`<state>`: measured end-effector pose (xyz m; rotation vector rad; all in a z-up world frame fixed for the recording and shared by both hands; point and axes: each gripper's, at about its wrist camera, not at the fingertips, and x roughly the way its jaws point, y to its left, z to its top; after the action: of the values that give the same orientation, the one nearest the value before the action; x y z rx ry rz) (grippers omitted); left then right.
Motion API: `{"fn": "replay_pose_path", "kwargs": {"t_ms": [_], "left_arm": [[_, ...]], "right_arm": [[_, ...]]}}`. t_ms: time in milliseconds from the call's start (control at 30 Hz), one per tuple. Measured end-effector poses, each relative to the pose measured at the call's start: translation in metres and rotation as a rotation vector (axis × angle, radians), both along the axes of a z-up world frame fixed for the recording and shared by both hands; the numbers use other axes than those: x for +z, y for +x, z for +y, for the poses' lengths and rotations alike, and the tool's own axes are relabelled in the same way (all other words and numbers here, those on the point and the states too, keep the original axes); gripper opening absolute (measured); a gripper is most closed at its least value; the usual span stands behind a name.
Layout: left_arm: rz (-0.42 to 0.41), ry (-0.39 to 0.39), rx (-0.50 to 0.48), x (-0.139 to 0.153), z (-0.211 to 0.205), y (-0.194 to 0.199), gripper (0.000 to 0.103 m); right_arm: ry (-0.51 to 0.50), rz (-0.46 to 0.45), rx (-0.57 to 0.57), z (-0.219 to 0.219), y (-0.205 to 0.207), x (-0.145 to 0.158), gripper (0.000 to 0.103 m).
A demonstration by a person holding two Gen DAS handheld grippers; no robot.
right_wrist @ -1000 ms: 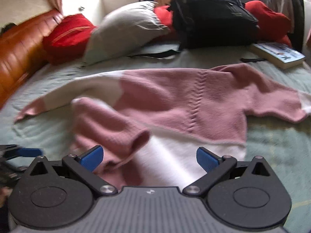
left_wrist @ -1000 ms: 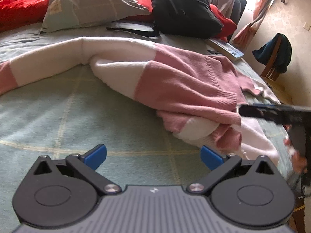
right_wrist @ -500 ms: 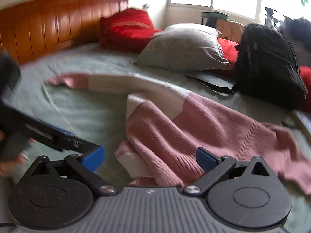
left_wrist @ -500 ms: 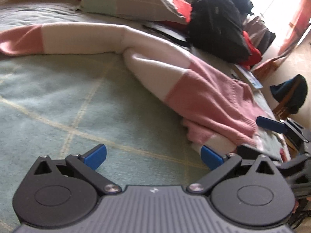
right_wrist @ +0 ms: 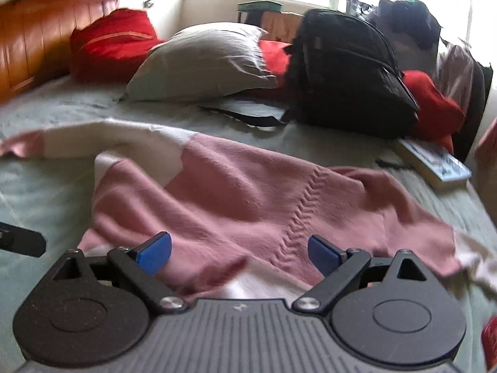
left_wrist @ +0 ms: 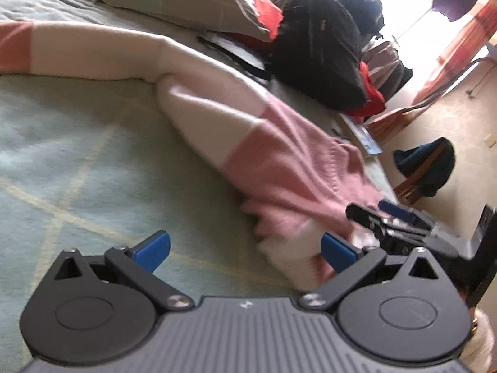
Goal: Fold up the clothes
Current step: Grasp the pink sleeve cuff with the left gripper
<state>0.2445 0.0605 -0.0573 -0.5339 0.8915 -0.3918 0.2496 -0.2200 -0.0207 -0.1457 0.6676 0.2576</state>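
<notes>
Pink-and-cream knit — that's what the sweater (right_wrist: 248, 199) is made of, and it is spread across the pale green bedspread (left_wrist: 62, 155) with the body bunched up and partly doubled over itself. In the right wrist view a vertical cable-like stitch line is seen running down the pink part, with a cream band along the hem near 6 o'clock. One long sleeve is stretched out toward 9 o'clock: cream along its length, pink at the cuff. The other end trails off toward 3 o'clock.

The left gripper (left_wrist: 245, 251) is held with its blue pads wide apart, nothing between them, over the bedspread with the bunched hem just at its right pad. The right gripper (right_wrist: 238, 253) is spread wide too — hovering low over the pink fabric, nothing pinched.

Behind the sweater, toward 12 o'clock, a grey pillow (right_wrist: 202, 62), red cushion (right_wrist: 115, 40) and black backpack (right_wrist: 348, 71) are lined up; a book (right_wrist: 435, 161) is lying at about 2 o'clock.
</notes>
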Motion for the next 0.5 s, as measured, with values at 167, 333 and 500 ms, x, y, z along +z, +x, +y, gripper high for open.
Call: {"fn": "replay_pose_path", "kwargs": {"t_ms": [167, 333, 500], "left_arm": [[0.019, -0.134, -0.025, -0.001, -0.013, 0.017, 0.102], [0.041, -0.276, -0.05, -0.004, -0.026, 0.035, 0.102], [0.074, -0.372, -0.062, -0.013, -0.041, 0.046, 0.102]], "right_arm": [[0.095, 0.005, -0.007, -0.022, -0.028, 0.001, 0.101], [0.146, -0.004, -0.021, -0.029, -0.05, 0.003, 0.101], [0.167, -0.009, -0.018, -0.032, -0.057, 0.006, 0.102]]}}
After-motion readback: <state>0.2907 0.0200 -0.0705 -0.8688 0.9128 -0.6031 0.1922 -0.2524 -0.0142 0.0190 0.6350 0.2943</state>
